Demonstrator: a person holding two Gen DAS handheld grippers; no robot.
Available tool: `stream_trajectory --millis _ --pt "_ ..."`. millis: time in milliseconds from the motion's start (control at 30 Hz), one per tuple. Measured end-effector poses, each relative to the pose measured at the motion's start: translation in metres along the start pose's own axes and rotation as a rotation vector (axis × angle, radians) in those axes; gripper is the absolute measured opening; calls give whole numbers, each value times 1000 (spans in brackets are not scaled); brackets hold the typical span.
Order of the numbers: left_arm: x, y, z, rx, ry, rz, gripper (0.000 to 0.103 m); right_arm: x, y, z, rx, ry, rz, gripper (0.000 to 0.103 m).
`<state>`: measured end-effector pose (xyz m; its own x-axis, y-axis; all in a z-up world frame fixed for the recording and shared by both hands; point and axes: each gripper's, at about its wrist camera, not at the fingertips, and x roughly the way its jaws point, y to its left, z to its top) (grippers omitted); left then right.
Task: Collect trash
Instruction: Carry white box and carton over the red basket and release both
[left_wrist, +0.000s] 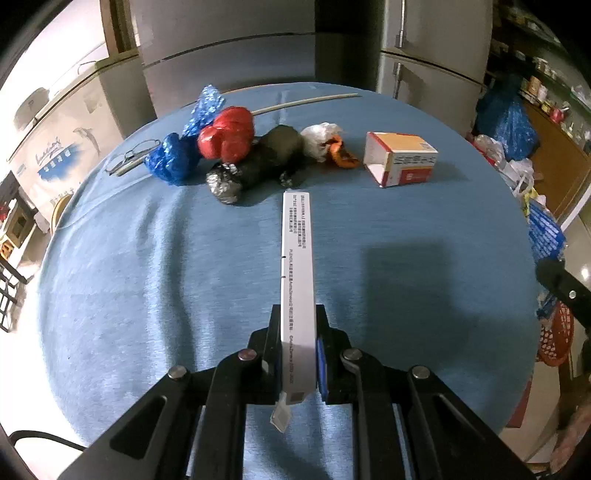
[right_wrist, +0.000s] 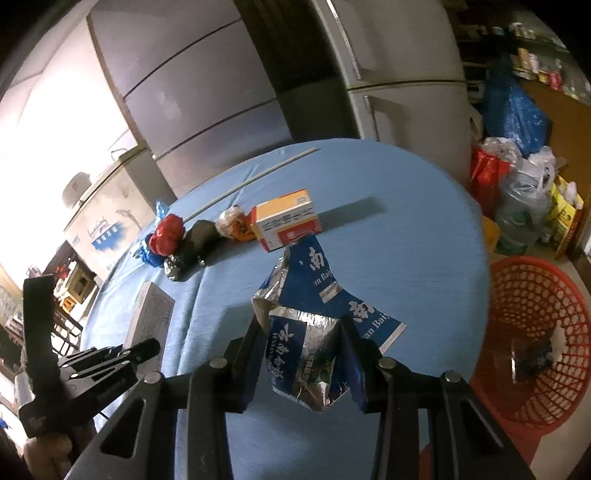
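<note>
My left gripper (left_wrist: 297, 354) is shut on a flat white carton (left_wrist: 297, 266) held edge-up above the blue tablecloth; it also shows in the right wrist view (right_wrist: 149, 317). My right gripper (right_wrist: 301, 354) is shut on a torn blue and silver foil packet (right_wrist: 314, 314) above the table. More trash lies at the far side: a red bag (left_wrist: 227, 134), blue bags (left_wrist: 173, 158), a dark bag (left_wrist: 258, 162), a white and orange wrapper (left_wrist: 327, 144) and an orange and white box (left_wrist: 400, 157). A red mesh basket (right_wrist: 532, 343) with some trash stands on the floor at right.
A round table with a blue cloth (left_wrist: 147, 277) fills the view. A thin white stick (left_wrist: 306, 101) and glasses (left_wrist: 129, 157) lie near its far edge. Fridges (left_wrist: 236, 48) stand behind. Bags and bottles (right_wrist: 517, 206) crowd the floor at right.
</note>
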<state>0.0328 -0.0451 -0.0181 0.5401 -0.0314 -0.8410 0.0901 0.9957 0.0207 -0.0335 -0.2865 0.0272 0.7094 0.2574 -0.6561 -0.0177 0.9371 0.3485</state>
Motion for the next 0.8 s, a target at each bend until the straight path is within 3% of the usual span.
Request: stream_trajectory --millis 367,800 --pt "-4 -37 3 81 -12 -43 15 -38 -66 -11 112 -46 -106 42" --pt "-27 -126 17 257 -72 -140 15 -83 -164 -15 249 -104 -275 42"
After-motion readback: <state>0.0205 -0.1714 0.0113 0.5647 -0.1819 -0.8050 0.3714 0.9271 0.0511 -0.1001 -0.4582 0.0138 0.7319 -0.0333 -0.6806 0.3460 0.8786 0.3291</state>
